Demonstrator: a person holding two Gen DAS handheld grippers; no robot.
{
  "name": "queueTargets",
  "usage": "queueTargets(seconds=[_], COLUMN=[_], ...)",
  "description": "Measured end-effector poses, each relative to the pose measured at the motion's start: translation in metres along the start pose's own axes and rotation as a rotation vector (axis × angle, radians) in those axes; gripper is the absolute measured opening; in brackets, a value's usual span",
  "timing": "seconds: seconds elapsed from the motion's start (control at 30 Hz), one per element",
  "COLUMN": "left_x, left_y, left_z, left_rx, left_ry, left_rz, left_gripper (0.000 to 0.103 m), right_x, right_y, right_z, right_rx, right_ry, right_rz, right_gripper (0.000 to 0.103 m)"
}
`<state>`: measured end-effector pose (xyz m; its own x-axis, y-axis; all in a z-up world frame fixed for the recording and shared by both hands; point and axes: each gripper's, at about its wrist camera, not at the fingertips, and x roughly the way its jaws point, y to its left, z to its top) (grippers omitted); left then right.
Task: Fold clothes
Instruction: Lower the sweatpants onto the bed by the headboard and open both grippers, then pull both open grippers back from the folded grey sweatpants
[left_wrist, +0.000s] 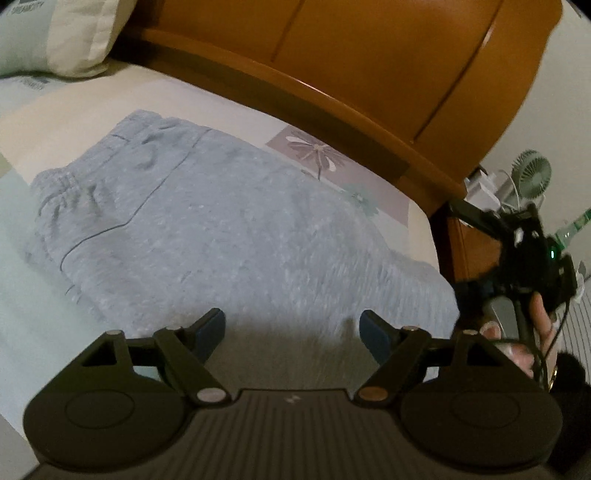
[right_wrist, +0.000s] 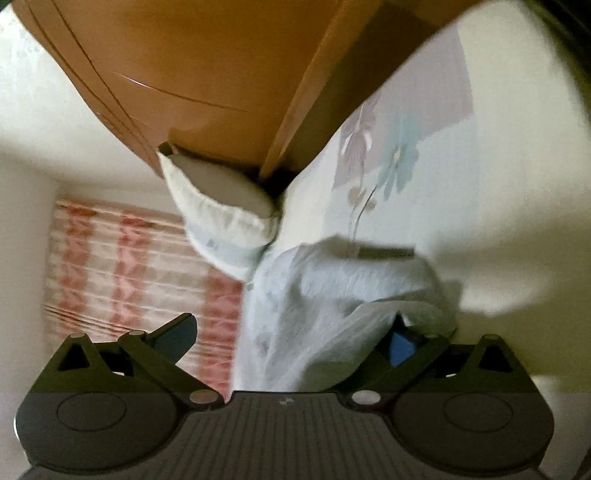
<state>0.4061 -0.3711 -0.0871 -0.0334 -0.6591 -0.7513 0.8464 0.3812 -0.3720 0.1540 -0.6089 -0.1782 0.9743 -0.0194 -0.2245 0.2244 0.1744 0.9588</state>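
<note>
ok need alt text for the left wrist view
Folded light blue fleece trousers lie on a floral bedsheet beside a wooden headboard. The open left gripper hovers over them, empty; the right gripper is at the right edge.

Wooden headboard, pillow, floral sheet, green fan.
</note>
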Motion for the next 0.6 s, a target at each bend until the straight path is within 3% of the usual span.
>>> queueTargets(seconds=[0.13, 0.17, 0.2, 0.23, 0.27, 0.43, 0.5, 0.6], left_x=[-0.004, -0.004, -0.005, -0.005, -0.005, -0.003, -0.001, 0.0], left_y=[-0.003, -0.004, -0.005, -0.006, -0.006, -0.005, -0.003, -0.002], left_z=[-0.005, -0.007, -0.008, -0.009, -0.01, -0.012, -0.012, -0.012], left_rx=[-0.002, -0.001, 0.001, 0.003, 0.005, 0.002, -0.001, -0.006], left_ry=[-0.001, 0.0, 0.002, 0.005, 0.007, 0.009, 0.011, 0.008], left_rz=[-0.021, -0.022, -0.022, -0.023, -0.023, -0.029, -0.035, -0.042], left_gripper=[0.082, 0.082, 0.082, 0.082, 0.082, 0.083, 0.083, 0.083], right_x=[0.006, 0.007, 0.008, 0.009, 0.007, -0.009, -0.014, -0.015], right_y=[0.018, 0.022, 0.025, 0.029, 0.031, 0.056, 0.057, 0.03], right_z=[-0.005, -0.007, -0.009, -0.01, -0.009, -0.014, -0.017, -0.003], right_rx=[-0.207, -0.258, -0.31, -0.358, -0.4, -0.661, -0.73, -0.588], right_ry=[-0.028, -0.038, -0.048, -0.06, -0.077, -0.19, -0.191, -0.101], right_rz=[-0.16, -0.196, -0.233, -0.262, -0.272, -0.25, -0.275, -0.335], right_gripper=[0.073, 0.057, 0.048, 0.029, 0.02, 0.019, 0.024, 0.03])
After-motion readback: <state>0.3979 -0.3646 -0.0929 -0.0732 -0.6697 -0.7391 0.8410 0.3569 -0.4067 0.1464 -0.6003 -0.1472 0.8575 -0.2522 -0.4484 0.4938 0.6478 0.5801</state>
